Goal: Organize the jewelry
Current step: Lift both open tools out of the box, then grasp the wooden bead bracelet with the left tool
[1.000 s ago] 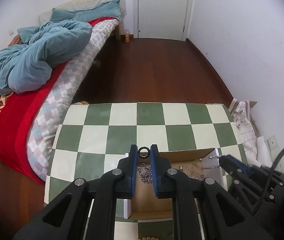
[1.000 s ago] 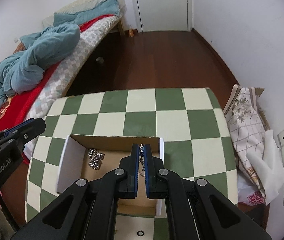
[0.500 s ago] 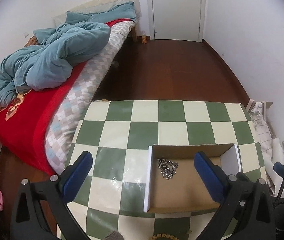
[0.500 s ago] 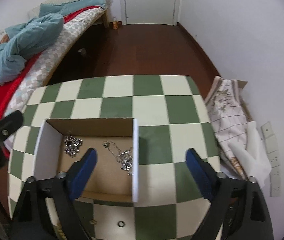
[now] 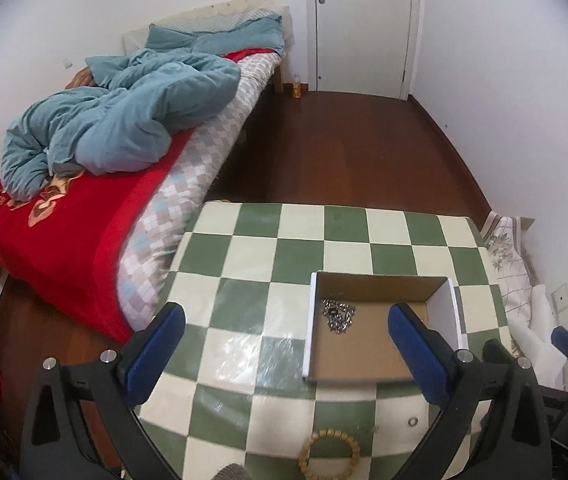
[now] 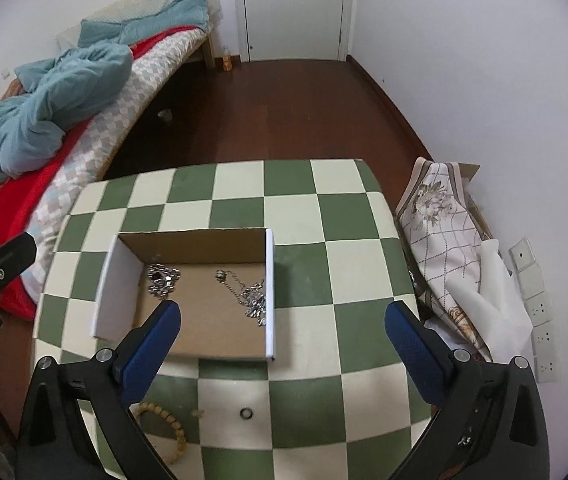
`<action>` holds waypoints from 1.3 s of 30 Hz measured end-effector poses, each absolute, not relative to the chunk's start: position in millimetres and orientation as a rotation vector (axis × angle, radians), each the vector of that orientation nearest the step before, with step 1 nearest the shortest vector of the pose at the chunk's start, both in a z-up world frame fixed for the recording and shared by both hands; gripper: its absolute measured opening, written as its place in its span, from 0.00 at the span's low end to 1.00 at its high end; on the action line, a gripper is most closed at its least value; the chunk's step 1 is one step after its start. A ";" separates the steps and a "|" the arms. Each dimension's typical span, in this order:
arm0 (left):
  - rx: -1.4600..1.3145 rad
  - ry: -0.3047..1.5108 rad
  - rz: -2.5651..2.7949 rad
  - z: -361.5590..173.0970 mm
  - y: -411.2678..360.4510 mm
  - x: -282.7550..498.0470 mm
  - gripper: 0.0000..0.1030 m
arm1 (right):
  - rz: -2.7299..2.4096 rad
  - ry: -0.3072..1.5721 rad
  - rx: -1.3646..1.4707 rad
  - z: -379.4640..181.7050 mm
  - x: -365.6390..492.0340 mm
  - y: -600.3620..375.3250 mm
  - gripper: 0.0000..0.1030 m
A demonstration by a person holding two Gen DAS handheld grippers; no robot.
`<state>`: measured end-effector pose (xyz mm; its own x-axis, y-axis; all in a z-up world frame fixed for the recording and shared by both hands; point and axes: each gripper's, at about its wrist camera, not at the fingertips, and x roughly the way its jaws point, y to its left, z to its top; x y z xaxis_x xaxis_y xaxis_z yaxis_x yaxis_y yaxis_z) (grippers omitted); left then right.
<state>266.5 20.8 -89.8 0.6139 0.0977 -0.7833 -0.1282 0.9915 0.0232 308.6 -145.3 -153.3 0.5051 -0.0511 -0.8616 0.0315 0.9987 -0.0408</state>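
both grippers empty, jaws spread wide. left gripper (image 5: 284, 348) hangs above the near left part of the tabletop (image 5: 243, 300); right gripper (image 6: 281, 338) hangs above the near edge of the box (image 6: 191, 240).

where the jewelry is:
- box sits about mid-tabletop, open at the near side. inside, a bunched chain (image 6: 161, 278) in the far left corner, with what looks like a dark ring on top of it.
- a thinner necklace (image 6: 249, 292) lies along the right wall of the box.
- outside the box, close to the near edge of the tabletop: a bead bracelet (image 5: 330, 454) and a small ring (image 6: 246, 413), near each other but apart. a tiny speck lies between them; we cannot tell what it is.

our judgement: two pieces left to box. we would take the bracelet with the left and the ring with the right, since each lies nearer that side.
- ring is flat and small: come straight down, one finger on each side, close slowly so it does not skate on the glossy cloth.
- bracelet: pinch one arc of beads, not the whole loop.
- release low over bare cardboard, clear of the chains, to avoid tangling.

hard to see: bracelet is partly covered by the right gripper's left finger (image 6: 151, 344) in the right view and sits at the frame's bottom in the left view. necklace is hidden from the left view. box's right wall hides the necklace's far side.
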 end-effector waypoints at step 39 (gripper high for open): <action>0.047 1.270 -0.031 -274.0 13.5 207.4 0.43 | 0.088 1.214 -0.002 -294.0 237.5 -135.2 0.64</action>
<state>207.4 13.5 -274.0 0.2958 0.0027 -0.9552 0.0491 0.9986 0.0180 237.5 -135.2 -294.0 0.3463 0.0670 -0.9357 -0.0694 0.9965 0.0457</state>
